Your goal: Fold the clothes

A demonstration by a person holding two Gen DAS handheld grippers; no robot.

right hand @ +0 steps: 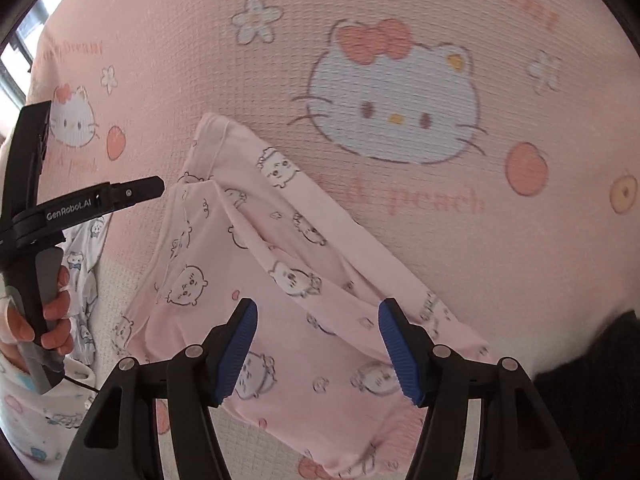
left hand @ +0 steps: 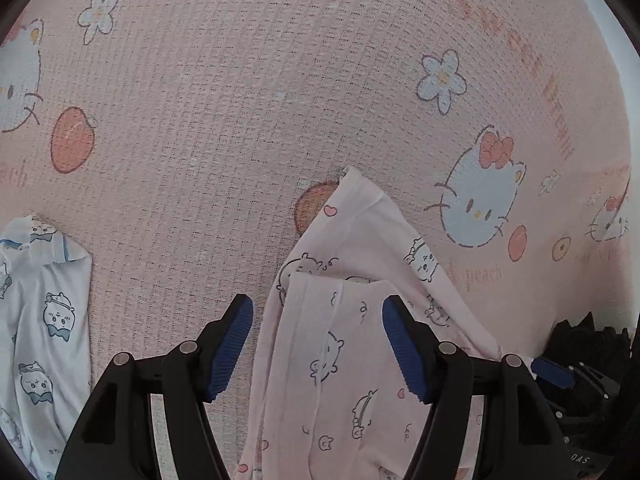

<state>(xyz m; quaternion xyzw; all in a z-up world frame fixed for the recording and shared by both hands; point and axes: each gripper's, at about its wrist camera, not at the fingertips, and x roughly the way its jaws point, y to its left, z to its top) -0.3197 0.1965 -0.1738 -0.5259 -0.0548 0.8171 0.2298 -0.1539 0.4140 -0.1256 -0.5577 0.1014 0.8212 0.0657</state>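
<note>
My left tool point(left hand: 318, 344) hangs with its blue-padded jaws spread wide apart and nothing between them; the pink garment point(left hand: 340, 344) lies beneath the gap, running from the middle of the left wrist frame down to its lower edge. It is a pale pink piece printed with small bear-like faces and hearts, partly doubled over itself, with one narrower part lying across the wider part. It rests on a pink waffle-textured blanket point(left hand: 224, 120) printed with cat faces, flowers and peaches, which fills nearly the whole frame. At the lower left of the same frame lies a white garment point(left hand: 44, 320) with blue cartoon figures, well apart from the pink one. At the lower right I see a dark, black heap point(left hand: 588, 344) that I cannot identify. My right tool point(right hand: 318, 346) is likewise open, jaws wide apart and holding nothing, poised over the pink garment point(right hand: 248, 264), which stretches from the centre of the right wrist frame to the lower right across the blanket point(right hand: 440, 240). At the left edge of that frame my left hand point(right hand: 48, 312) grips the handle of the left tool's black body, with the white garment point(right hand: 86, 280) just behind it. No container appears in either view.
</note>
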